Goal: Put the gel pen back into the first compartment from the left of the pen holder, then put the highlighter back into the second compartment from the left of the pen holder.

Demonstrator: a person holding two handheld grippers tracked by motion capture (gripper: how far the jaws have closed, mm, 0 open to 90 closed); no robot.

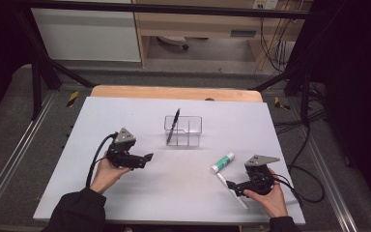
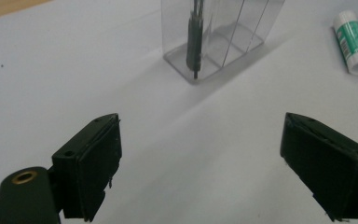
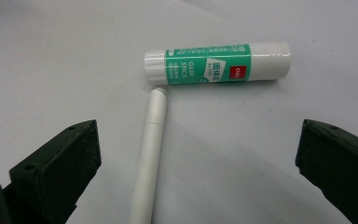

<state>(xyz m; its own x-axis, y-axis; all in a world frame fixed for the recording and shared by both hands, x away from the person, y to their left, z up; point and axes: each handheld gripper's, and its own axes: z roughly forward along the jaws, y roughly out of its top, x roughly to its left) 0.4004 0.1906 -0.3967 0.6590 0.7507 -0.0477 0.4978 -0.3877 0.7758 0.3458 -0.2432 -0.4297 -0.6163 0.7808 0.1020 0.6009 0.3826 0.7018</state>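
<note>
My left gripper [image 1: 148, 157], jaws spread and empty, faces the clear box [image 1: 183, 130]; its own view shows the dark pen [image 2: 194, 44] standing tip-down in an end compartment. My right gripper [image 1: 231, 185], jaws also spread, straddles the white pen [image 3: 150, 154]; its view reveals the pen's tip touching the glue stick [image 3: 216, 63].

The table [image 1: 125, 121] is evenly and softly lit from above, while the room around it falls off into near black at both sides. In the left gripper view the box [image 2: 223, 37] throws a faint shadow ahead of the jaws and shows pale glare on its clear walls. Close jaws look soft; the glue stick [image 3: 216, 63] label reads sharp.
</note>
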